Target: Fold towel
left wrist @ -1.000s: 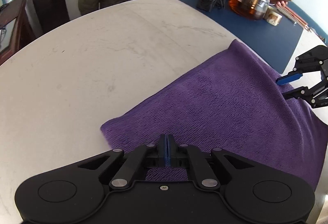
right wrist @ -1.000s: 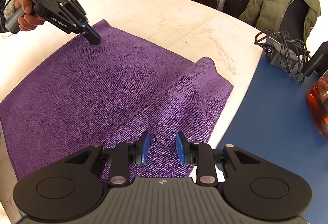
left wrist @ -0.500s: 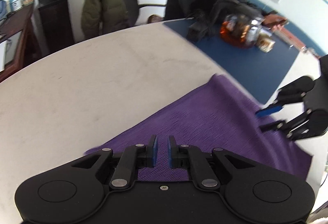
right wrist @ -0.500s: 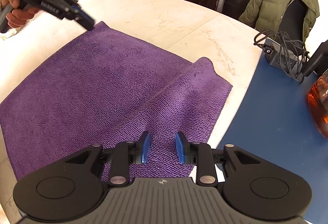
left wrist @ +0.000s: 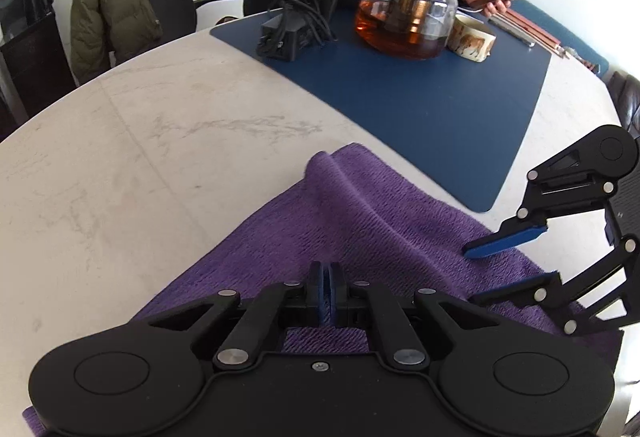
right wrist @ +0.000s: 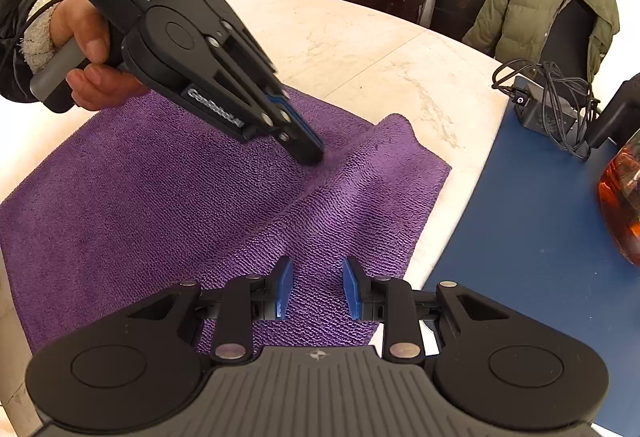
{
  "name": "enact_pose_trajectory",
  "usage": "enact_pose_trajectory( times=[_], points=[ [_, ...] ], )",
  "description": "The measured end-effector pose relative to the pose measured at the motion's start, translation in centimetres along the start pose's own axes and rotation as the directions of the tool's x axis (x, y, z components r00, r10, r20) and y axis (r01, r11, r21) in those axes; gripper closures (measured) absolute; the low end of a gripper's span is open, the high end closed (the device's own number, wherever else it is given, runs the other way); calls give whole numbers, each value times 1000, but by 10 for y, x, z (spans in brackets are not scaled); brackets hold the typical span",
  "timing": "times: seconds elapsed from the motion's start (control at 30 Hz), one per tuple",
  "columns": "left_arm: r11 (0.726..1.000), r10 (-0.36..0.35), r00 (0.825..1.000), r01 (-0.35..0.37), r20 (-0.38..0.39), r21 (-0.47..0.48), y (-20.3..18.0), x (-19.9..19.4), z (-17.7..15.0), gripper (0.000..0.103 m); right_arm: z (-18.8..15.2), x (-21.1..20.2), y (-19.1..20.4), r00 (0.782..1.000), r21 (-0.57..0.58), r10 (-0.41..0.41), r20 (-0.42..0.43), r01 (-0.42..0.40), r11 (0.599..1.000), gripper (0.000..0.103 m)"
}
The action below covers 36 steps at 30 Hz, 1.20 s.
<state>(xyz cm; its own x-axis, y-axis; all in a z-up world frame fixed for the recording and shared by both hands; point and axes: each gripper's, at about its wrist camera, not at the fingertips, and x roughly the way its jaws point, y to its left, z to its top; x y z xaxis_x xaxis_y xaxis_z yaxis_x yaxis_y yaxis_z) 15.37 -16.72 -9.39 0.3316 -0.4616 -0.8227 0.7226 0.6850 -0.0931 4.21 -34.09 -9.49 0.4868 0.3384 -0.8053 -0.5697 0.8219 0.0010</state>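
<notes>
The right gripper [right wrist: 316, 287] hangs over the towel's [right wrist: 160, 205] near edge with its jaws partly apart and nothing between them; the cloth lies beneath the pads, not in them. If it closes from here it may catch only the top layer, or none, and the fold would drag unevenly.

Further out, the left gripper [left wrist: 327, 291] has its jaws pressed together, tips down at the ridge where one flap of the towel overlaps the rest. A sliver of purple shows between the pads in its own view, so it probably has a pinch of cloth, though the tips hide the contact and I cannot be sure. If it has only the pile, the cloth will slip out once lifted; if it has both layers, the whole towel will slide across the table [left wrist: 140, 157] instead of folding.

The towel lies flat on the table, its far corner [left wrist: 340, 157] humped up near the blue mat [left wrist: 420, 109]. Beyond it stand a charger [left wrist: 288, 33] with loose cable and a glass teapot [left wrist: 404, 21]; a wide sweep could snag the cable or knock the pot.
</notes>
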Motion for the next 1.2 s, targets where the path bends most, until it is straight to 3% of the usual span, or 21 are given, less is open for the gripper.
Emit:
enact_pose_trajectory(
  times=[0.27,0.33,0.43,0.5,0.53,0.63,0.77,0.93,1.1,1.2],
  points=[
    [993,109,994,-109,-7,-46,40,-28,-23,97,1,2,5,1000,-3,1,9,-1,1000,72],
    [983,165,986,-165,-11,-74,52,-35,-30,97,3,4,6,1000,-17,0,8,0,1000,72],
    [972,193,981,-194,-16,-134,70,-44,-36,97,3,4,4,1000,-14,6,9,-6,1000,72],
    [963,235,972,-235,-22,-131,76,-47,-39,97,3,5,3,1000,-13,9,10,-9,1000,72],
    [957,251,968,-252,-23,-141,78,-50,-40,89,3,5,3,1000,-13,9,11,-9,1000,72],
    [914,364,930,-366,-48,-174,87,-61,-44,88,4,7,2,1000,-9,9,12,-9,1000,71],
    [911,325,945,-318,-18,-263,84,-92,-50,87,6,7,1,1000,11,8,8,-8,1000,70],
    [949,164,986,-148,35,-277,33,-120,-61,80,13,-11,10,997,-7,-1,72,1,1000,70],
    [969,30,999,-36,-27,-246,-21,-106,-84,79,3,-28,40,993,-5,99,66,-99,995,70],
    [973,24,994,-47,-106,-225,-44,-95,-107,79,-9,-25,58,990,3,136,32,-136,991,70]
  ],
)
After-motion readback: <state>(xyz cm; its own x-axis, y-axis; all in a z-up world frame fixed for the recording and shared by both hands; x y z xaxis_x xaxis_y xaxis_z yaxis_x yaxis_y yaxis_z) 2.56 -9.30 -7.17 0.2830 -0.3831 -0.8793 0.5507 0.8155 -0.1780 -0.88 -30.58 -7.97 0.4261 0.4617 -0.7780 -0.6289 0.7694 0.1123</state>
